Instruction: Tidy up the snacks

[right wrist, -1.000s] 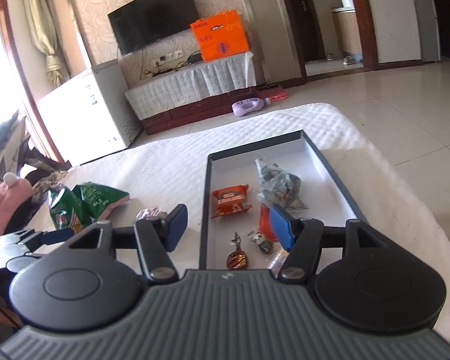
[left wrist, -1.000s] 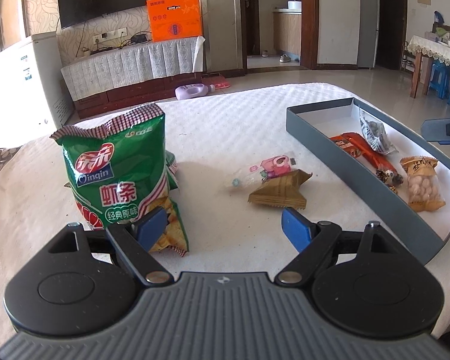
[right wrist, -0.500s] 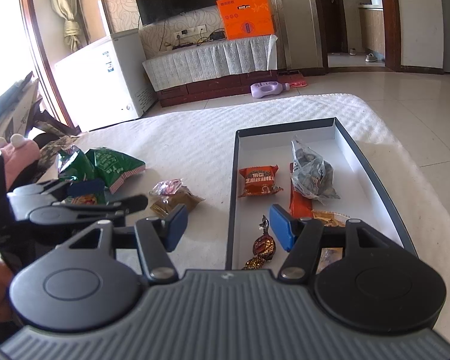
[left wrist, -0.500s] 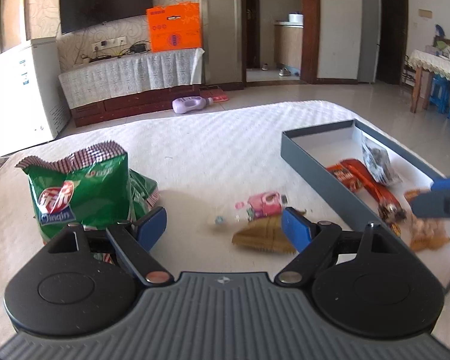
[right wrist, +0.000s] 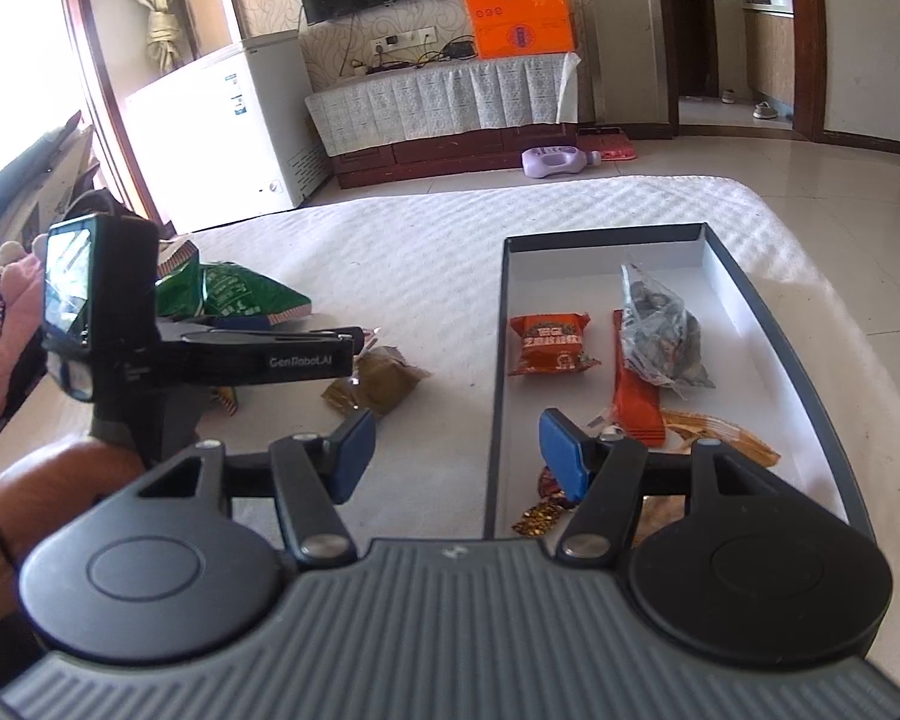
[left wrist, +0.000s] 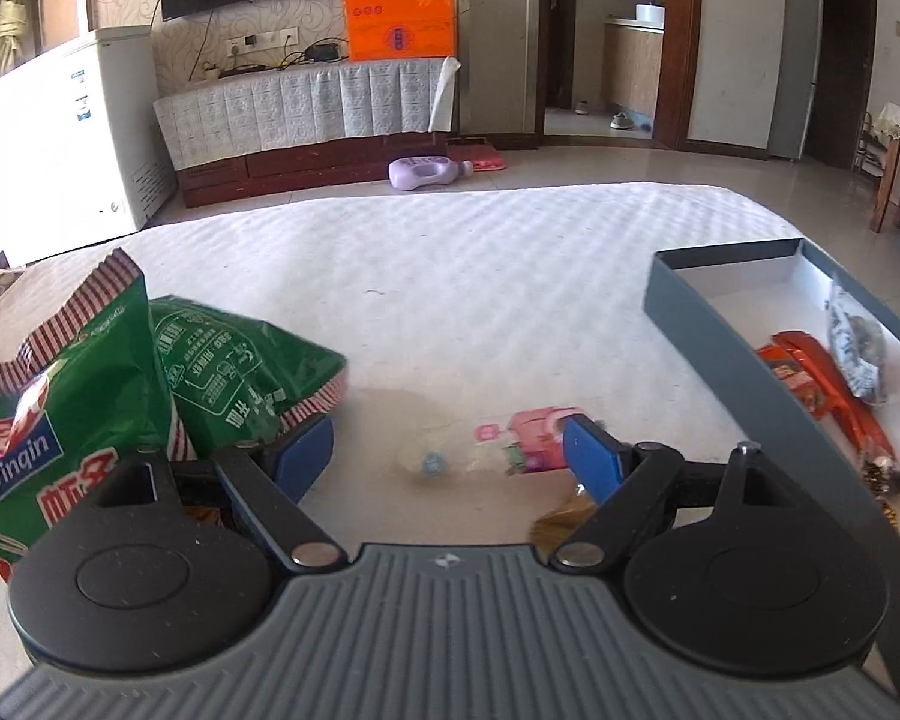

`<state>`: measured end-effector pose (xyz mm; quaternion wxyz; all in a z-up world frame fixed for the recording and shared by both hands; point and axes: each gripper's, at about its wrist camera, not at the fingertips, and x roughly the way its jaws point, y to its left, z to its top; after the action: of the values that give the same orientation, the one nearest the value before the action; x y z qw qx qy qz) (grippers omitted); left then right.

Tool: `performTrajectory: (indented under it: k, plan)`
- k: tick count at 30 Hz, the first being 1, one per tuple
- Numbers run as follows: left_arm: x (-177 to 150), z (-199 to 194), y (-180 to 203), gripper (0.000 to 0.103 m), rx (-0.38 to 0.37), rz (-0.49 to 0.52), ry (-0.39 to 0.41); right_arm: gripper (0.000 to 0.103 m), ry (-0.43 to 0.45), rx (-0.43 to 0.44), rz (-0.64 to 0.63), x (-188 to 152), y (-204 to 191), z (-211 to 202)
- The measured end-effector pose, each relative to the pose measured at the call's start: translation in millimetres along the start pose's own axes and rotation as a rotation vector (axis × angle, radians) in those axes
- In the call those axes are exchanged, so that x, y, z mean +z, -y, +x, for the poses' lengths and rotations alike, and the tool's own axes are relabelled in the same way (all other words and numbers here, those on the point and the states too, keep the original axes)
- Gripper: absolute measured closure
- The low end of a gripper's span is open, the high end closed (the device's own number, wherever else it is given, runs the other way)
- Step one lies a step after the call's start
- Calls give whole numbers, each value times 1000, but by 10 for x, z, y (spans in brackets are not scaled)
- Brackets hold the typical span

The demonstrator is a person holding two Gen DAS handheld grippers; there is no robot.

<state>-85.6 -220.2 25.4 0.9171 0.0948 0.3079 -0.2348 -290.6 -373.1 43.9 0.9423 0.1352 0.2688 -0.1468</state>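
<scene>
My left gripper (left wrist: 450,459) is open just above the white cloth, with a clear and pink candy packet (left wrist: 498,444) lying between its blue fingertips. A brown packet (left wrist: 561,522) sits partly hidden under its right finger. Two green chip bags (left wrist: 90,396) lie at its left. In the right wrist view the left gripper (right wrist: 354,339) reaches over the brown packet (right wrist: 375,387). My right gripper (right wrist: 459,456) is open and holds nothing, straddling the left wall of the grey tray (right wrist: 495,360). Inside the tray lie an orange packet (right wrist: 549,345), a clear bag of dark snacks (right wrist: 660,336) and an orange bar (right wrist: 633,402).
Small foil-wrapped candies (right wrist: 540,510) lie at the tray's near end. A person's hand (right wrist: 6,324) holds the left gripper at the left. The cloth-covered table ends a short way beyond the tray, with a purple bottle (left wrist: 426,171) on the floor behind.
The left gripper moved right, away from the green bags and over the pink and brown packets. It has come into the right wrist view. Both grippers stayed open.
</scene>
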Motion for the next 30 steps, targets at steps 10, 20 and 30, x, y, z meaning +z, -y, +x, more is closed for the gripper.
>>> performTrajectory:
  k: [10,20,30]
  plan:
    - [-48,15,-342,16,-10,-26,-23,41,-70,47,-67,41,-470,492]
    - [-69,-83,-574,16,-29,-69,-28,34,-131,-93,-402,96,-841,1024]
    - [-68,-97,-579,16,-48,-60,-25,49,-177,-16,-331,240,-660,1317]
